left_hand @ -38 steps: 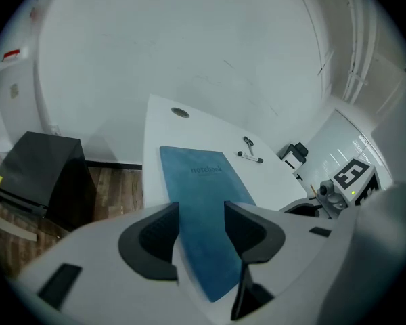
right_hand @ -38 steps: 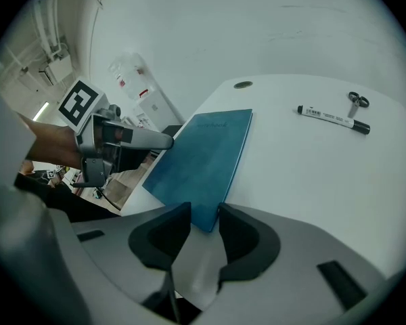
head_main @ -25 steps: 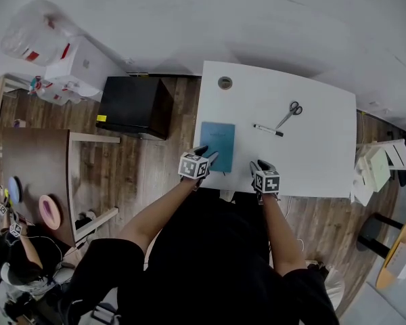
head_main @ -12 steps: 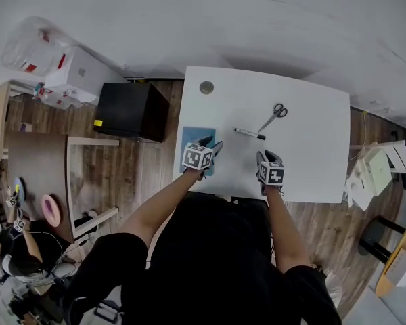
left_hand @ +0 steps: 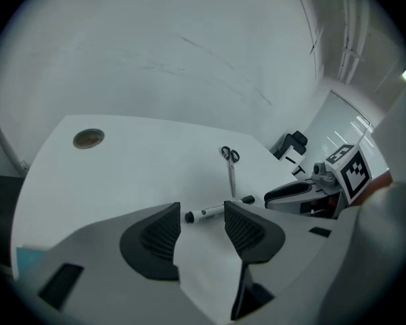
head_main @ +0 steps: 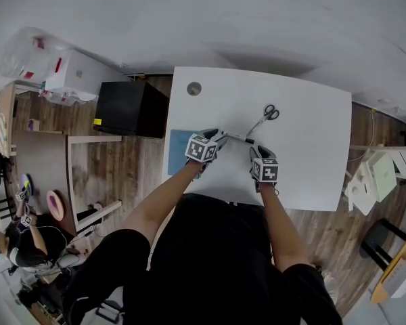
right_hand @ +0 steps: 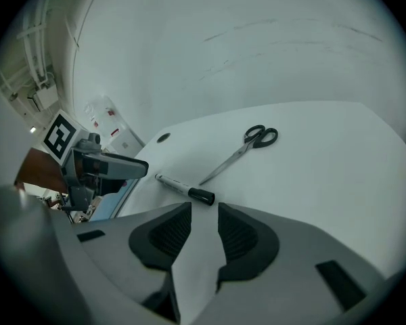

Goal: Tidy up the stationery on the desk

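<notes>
marker (head_main: 238,138) lies btw left gripper (head_main: 216,136) & right gripper (head_main: 255,149); both jaws apart, empty.

I see three pieces of stationery lying flat on the white desk (head_main: 304,154). The marker (head_main: 238,139) (left_hand: 210,213) (right_hand: 185,189) lies near the middle, a white barrel with black ends. The scissors (head_main: 264,117) (left_hand: 231,171) (right_hand: 240,151) are closed, with slim silver blades and black handles. The handles point toward the far edge, and the tips end just beside the marker; I can't tell whether they touch. The blue notebook (head_main: 178,151) (left_hand: 27,257) (right_hand: 118,198) sits closed at the desk's left edge, well apart from the scissors.
</notes>
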Demonstrator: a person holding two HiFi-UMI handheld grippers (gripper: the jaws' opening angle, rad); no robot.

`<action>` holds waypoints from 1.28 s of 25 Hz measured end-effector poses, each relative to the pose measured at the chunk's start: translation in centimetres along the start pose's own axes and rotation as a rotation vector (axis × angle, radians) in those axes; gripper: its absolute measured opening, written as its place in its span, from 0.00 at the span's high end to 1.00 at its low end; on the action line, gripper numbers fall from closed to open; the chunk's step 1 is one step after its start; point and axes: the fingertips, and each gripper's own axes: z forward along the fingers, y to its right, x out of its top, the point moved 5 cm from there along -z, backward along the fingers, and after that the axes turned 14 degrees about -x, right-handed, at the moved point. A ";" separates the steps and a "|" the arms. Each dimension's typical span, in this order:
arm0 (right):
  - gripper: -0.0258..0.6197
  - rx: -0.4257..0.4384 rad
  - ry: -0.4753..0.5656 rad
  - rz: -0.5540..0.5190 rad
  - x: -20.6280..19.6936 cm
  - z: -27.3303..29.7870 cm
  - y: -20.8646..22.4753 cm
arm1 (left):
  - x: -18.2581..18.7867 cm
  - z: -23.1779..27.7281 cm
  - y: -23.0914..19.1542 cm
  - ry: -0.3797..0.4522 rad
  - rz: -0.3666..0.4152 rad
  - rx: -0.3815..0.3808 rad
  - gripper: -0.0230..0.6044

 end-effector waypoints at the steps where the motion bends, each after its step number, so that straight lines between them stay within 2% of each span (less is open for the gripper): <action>1: 0.76 0.011 0.004 0.000 0.2 0.1 0.2 | 0.2 0.4 0.0 0.000 0.003 0.003 0.64; 7: 0.79 0.097 -0.002 0.000 0.8 1.2 0.2 | 0.4 1.4 -0.2 -0.052 0.052 0.024 0.64; 11: 0.79 0.108 -0.008 -0.019 0.6 2.1 -0.2 | 0.3 1.7 -0.2 -0.055 0.054 0.023 0.64; 16: 0.79 0.114 -0.021 -0.030 0.6 2.6 -0.3 | -0.3 2.6 -0.3 -0.086 -0.023 0.010 0.64; 22: 0.79 0.097 -0.019 -0.030 1.6 2.9 0.3 | -1.9 2.2 1.2 -0.128 -0.038 -0.032 0.64; 28: 0.81 0.117 -0.012 -0.149 2.8 3.3 -1.2 | -4.6 1.5 3.7 -0.127 -0.090 -0.124 0.64; 32: 0.81 0.129 -0.034 -0.185 2.6 4.0 -2.9 | -5.8 1.5 5.0 -0.101 -0.125 -0.152 0.64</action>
